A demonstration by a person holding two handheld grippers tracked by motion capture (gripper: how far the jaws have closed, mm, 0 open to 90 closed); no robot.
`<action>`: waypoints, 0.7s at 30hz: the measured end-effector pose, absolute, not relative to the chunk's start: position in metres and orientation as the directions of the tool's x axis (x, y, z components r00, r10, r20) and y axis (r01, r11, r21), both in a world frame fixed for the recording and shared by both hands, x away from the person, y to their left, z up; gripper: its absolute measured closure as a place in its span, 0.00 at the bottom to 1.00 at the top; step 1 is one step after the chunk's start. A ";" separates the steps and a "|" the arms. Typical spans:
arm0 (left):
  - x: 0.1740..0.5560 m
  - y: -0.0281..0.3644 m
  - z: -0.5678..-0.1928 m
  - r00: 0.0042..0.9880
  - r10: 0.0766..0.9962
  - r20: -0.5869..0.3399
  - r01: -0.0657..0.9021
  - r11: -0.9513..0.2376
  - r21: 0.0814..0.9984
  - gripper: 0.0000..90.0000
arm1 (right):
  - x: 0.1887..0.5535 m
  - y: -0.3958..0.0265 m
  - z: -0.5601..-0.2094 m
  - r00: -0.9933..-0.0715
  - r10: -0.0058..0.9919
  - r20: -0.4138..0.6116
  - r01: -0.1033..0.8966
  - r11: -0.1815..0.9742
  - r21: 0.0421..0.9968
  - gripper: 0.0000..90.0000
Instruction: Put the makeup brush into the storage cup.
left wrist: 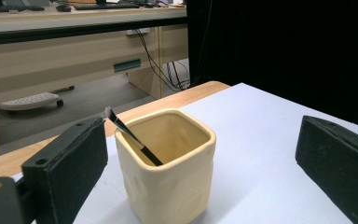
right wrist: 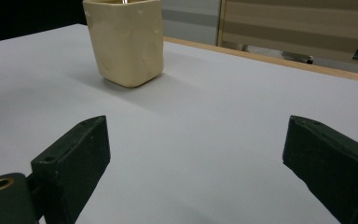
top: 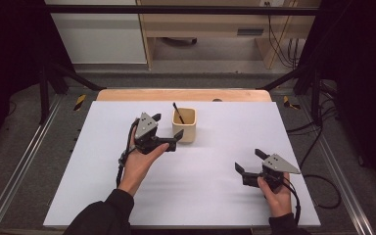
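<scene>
A cream square cup [top: 185, 126] stands upright on the white mat [top: 103, 161], toward the back centre. A thin black brush [top: 177, 113] leans inside it, handle end up. My left gripper [top: 167, 129] is open just left of the cup, one jaw close to its front-left corner. In the left gripper view the cup [left wrist: 168, 172] with the brush [left wrist: 129, 135] sits near and between the spread jaws of that gripper [left wrist: 203, 140], not touched. My right gripper [top: 250, 161] is open low over the mat at the front right. From the right gripper [right wrist: 196, 140] the cup [right wrist: 126, 42] is far off.
The mat covers a wooden table whose bare edge [top: 183, 94] shows at the back. Black frame bars [top: 176, 9] and cables [top: 323, 191] ring the table. A pale desk [top: 215, 29] stands on the floor beyond.
</scene>
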State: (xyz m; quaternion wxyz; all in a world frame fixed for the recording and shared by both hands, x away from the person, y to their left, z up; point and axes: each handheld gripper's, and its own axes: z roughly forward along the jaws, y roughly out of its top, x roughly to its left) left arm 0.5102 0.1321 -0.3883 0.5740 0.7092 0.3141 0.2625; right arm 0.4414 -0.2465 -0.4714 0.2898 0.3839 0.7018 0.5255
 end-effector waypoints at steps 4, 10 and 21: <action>0.507 0.137 -0.392 0.665 0.747 0.010 0.146 -0.144 0.979 0.02 | 0.441 -0.246 -0.471 -0.535 0.845 0.000 0.235 0.149 0.961 0.08; 0.502 0.145 -0.397 0.665 0.746 0.011 0.142 -0.140 0.980 0.02 | 0.441 -0.247 -0.471 -0.530 0.848 -0.003 0.229 0.146 0.962 0.06; 0.493 0.154 -0.401 0.666 0.745 0.015 0.134 -0.140 0.981 0.02 | 0.441 -0.247 -0.470 -0.526 0.851 0.011 0.233 0.132 0.963 0.05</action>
